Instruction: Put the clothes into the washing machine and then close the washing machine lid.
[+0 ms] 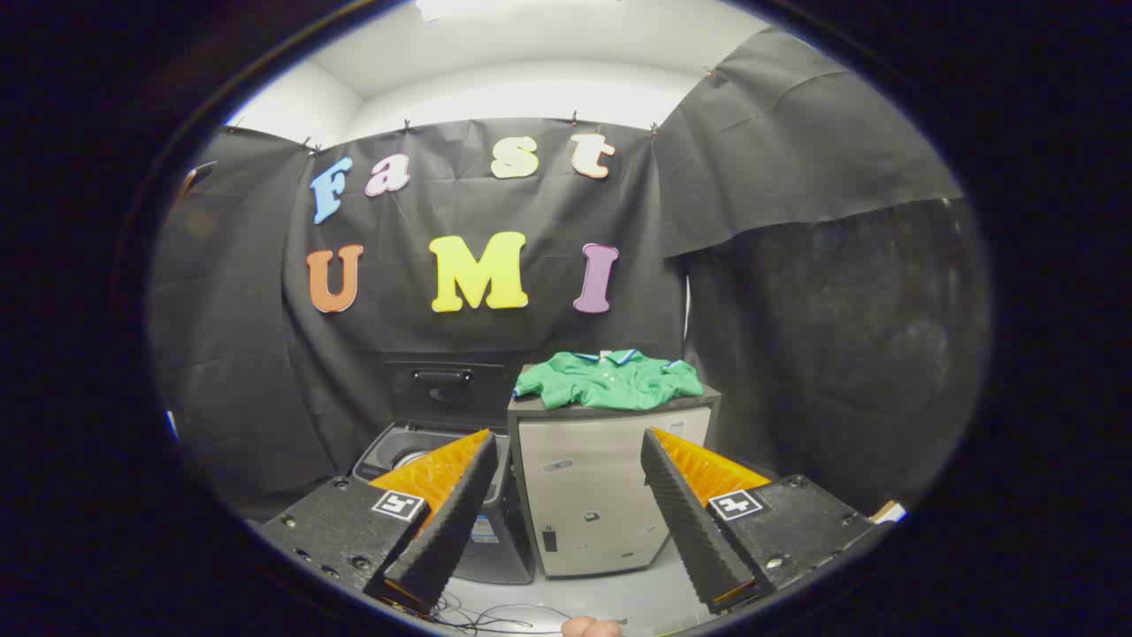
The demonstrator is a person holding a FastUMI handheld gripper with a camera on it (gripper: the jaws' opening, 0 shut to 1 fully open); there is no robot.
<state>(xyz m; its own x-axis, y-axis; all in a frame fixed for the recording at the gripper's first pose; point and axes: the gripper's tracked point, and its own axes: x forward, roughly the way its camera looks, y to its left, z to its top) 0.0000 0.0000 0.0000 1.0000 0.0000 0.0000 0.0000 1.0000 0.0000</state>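
While gripper [566, 522] hangs wide open w/ nothing between fingers, green shirt [608, 380] lies crumpled on grey cabinet [588, 495], centre frame, straight ahead & above fingertips, well apart. Long axis runs left-right. Washing machine [416, 451], lid up, sits lower left beside cabinet, behind left finger.

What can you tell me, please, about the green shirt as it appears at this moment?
The green shirt is a soft knit polo with a collar edged in blue and white. It lies loosely spread and rumpled, flat on the dark top of the pale cabinet, beside the washing machine, whose lid stands raised. It sits well beyond the gripper, whose fingers are spread open and hold nothing; only the cabinet top touches it.
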